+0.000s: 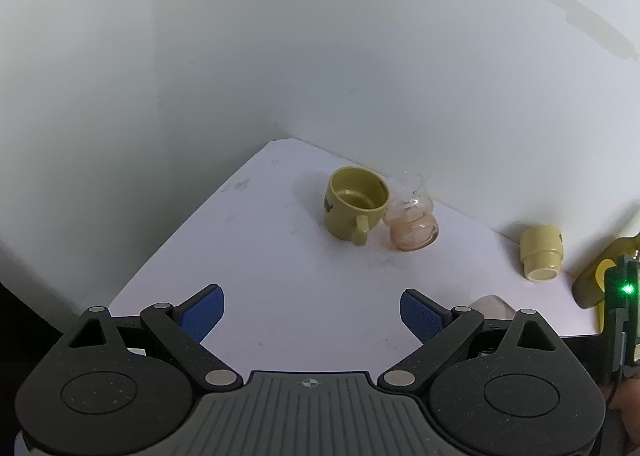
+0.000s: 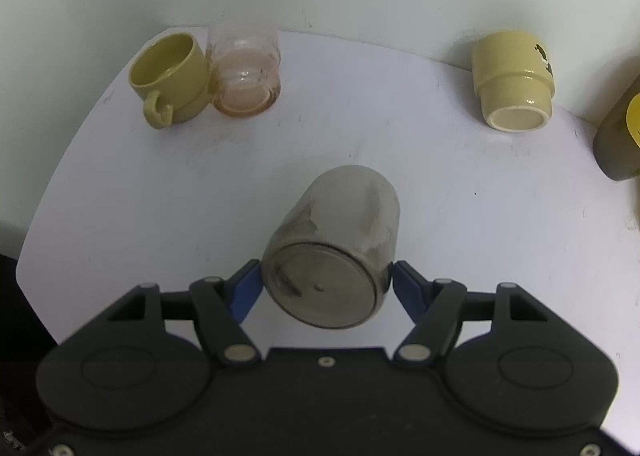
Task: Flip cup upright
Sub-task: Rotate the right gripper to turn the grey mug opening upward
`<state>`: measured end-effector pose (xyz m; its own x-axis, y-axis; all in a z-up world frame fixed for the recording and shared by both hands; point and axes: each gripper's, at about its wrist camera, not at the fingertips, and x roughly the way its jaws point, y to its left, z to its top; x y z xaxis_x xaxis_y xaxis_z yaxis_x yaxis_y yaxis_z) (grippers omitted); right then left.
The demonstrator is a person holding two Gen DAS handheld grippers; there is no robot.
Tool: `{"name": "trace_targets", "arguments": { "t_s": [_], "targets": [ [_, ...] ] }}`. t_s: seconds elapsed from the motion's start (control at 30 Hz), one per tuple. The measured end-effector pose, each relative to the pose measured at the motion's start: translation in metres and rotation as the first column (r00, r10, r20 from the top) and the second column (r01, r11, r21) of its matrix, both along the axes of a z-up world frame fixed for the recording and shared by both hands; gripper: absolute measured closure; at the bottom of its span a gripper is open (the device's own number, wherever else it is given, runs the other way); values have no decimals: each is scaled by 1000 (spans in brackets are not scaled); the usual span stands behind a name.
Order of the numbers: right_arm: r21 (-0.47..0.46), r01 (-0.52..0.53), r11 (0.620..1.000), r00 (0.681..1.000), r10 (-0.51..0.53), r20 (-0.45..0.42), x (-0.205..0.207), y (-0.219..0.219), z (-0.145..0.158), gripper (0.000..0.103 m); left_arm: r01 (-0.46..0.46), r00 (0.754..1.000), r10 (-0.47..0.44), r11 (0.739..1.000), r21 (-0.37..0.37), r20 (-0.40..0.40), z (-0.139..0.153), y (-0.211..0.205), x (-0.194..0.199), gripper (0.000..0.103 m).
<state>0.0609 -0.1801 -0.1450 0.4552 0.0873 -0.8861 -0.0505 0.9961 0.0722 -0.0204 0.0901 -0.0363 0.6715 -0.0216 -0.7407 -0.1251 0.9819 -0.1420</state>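
Cup point(image 2: 334, 248): grey, worn metal, patchy finish. Lying tipped, flat base facing me, mouth pointing away toward table's far edge. Sits mid-table, nearer front edge, between my right gripper point(image 2: 325, 284) pads.

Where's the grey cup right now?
In the right wrist view, the grey cup sits low in the middle, tipped bottom-first toward the camera between the right gripper fingers, over the white table.

A white table point(image 2: 400, 144) carries a yellow mug point(image 2: 170, 74), glass jar point(image 2: 246, 72) and cream cup point(image 2: 514, 82).
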Motion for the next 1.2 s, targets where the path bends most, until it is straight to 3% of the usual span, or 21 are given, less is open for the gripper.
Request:
{"name": "trace_targets", "arguments": {
  "t_s": [0.97, 1.2],
  "targets": [
    [-3, -21, 1000, 1000, 21, -3, 73, -8, 2, 34, -47, 999, 47, 999, 15, -3, 5, 5, 0, 8],
    [24, 4, 1000, 1000, -3, -4, 70, -24, 8, 28, -65, 998, 66, 998, 12, -3, 5, 4, 1, 8]
  ]
}}
